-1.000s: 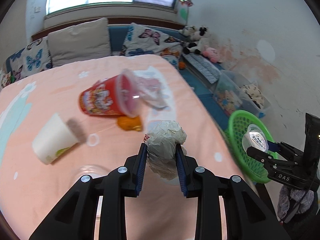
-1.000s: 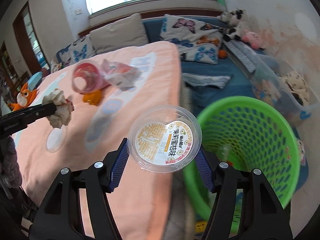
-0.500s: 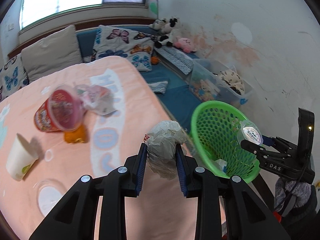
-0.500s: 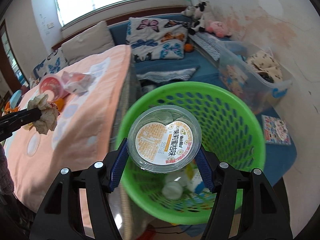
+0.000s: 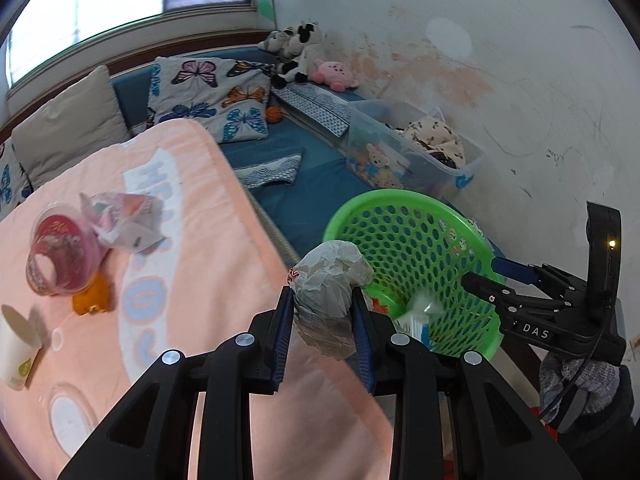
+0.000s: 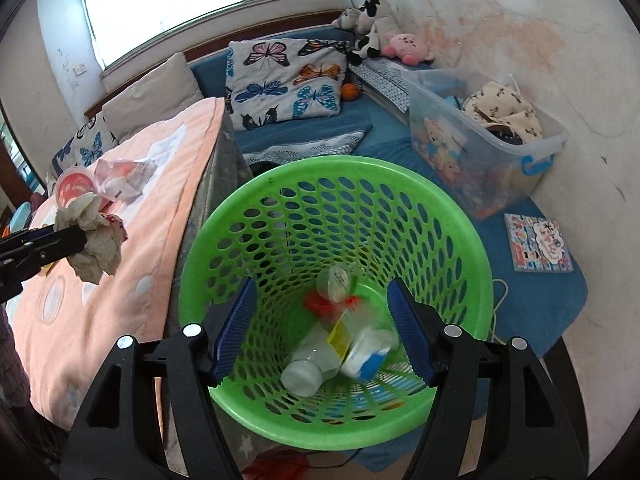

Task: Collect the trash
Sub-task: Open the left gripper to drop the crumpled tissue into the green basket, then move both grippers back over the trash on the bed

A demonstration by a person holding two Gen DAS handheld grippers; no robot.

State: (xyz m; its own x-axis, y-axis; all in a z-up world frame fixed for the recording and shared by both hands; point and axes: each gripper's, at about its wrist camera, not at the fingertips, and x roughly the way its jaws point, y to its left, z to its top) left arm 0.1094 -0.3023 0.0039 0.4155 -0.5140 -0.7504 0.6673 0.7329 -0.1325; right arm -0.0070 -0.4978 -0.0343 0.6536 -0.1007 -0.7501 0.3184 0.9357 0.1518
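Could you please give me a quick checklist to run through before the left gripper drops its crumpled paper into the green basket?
1. Crumpled paper clamped in left gripper: ok.
2. Paper over green basket opening: not ok, it hangs above the table edge.
3. Right gripper empty, jaws opening: ok.
4. Right gripper clear of basket mouth: not ok, it hovers over it.
5. Basket upright with room inside: ok.

The left gripper [image 5: 323, 316] points down with its jaws squeezed on something. The right gripper [image 6: 322, 322] points down, jaws opening and empty.
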